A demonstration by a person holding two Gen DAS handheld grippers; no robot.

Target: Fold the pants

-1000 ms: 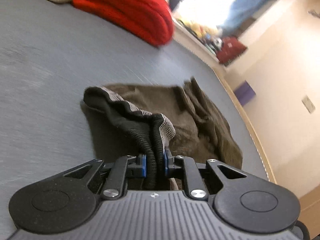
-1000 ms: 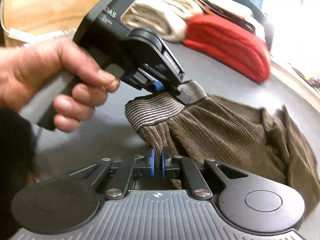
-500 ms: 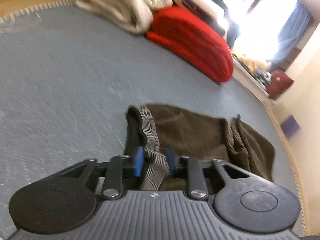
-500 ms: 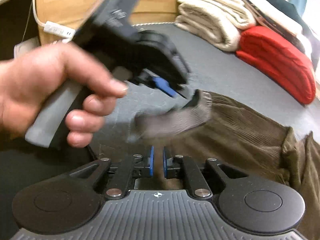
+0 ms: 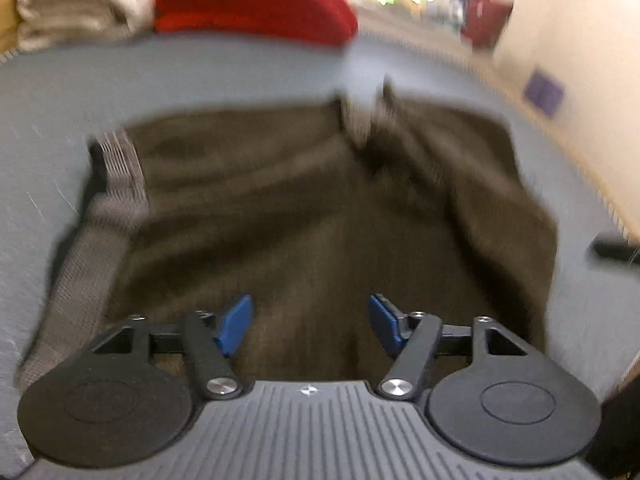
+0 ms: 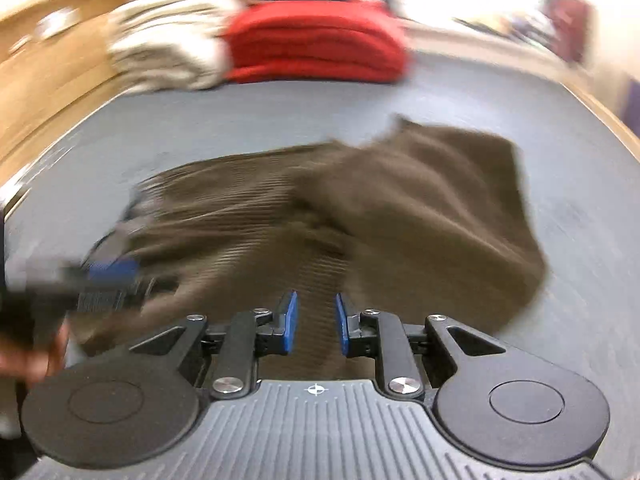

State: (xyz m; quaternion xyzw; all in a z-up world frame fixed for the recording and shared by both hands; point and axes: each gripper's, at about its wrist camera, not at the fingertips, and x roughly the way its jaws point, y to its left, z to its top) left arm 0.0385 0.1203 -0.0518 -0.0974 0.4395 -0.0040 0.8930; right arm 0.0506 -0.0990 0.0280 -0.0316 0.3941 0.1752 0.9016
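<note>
The brown corduroy pants [image 5: 304, 208] lie folded on the grey table [image 5: 60, 96], their grey ribbed waistband [image 5: 120, 168] at the left. My left gripper [image 5: 310, 322] is wide open and empty just above the near edge of the pants. My right gripper [image 6: 316, 324] is partly open and empty over the pants [image 6: 360, 200]. The left gripper [image 6: 104, 280] shows blurred at the left of the right wrist view, with the hand that holds it. Both views are blurred by motion.
A folded red garment [image 5: 252, 4] and folded cream garments [image 5: 76, 4] are stacked at the far side of the table, also in the right wrist view [image 6: 316, 44]. The table's wooden rim [image 6: 600, 116] runs along the right.
Both grippers have let go of the waistband and opened. The pants now lie flat on the table. Both grippers have drawn back toward the near edge.
</note>
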